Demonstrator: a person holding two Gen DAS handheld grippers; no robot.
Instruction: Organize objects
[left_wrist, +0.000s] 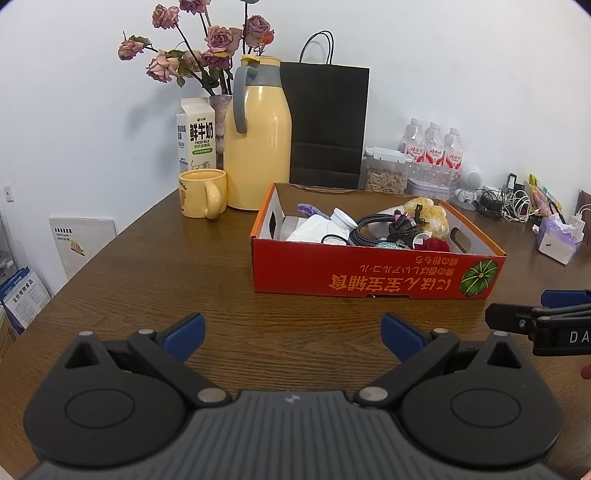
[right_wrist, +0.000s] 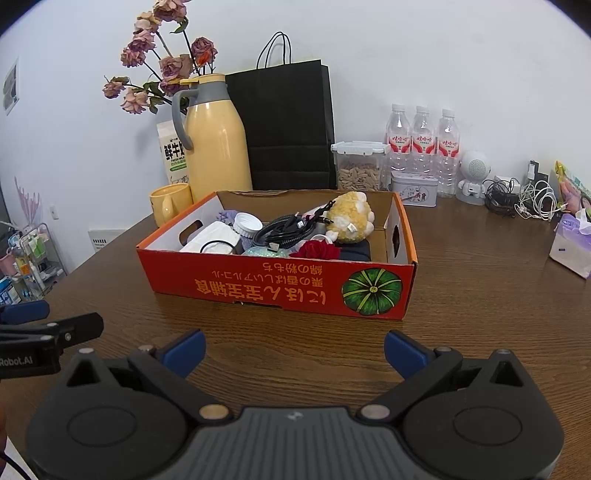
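Note:
A red cardboard box (left_wrist: 373, 273) (right_wrist: 280, 284) stands on the brown table, ahead of both grippers. It holds a yellow plush toy (right_wrist: 351, 218) (left_wrist: 430, 214), black cables (right_wrist: 284, 227) (left_wrist: 399, 221), a white lid (right_wrist: 246, 223), white tissue (left_wrist: 314, 229) and a red rose (right_wrist: 316, 250). My left gripper (left_wrist: 293, 334) is open and empty above the table, short of the box. My right gripper (right_wrist: 294, 350) is open and empty, beside the left one. Each shows at the other view's edge.
At the back stand a yellow jug (left_wrist: 258, 147), a yellow mug (left_wrist: 201, 197), a milk carton (left_wrist: 195, 136), dried roses (left_wrist: 207, 48), a black paper bag (left_wrist: 327, 122), a seed jar (right_wrist: 360, 170), three water bottles (right_wrist: 423, 144), a tin (right_wrist: 413, 188), tangled cables (right_wrist: 524, 197) and a tissue pack (right_wrist: 572, 243).

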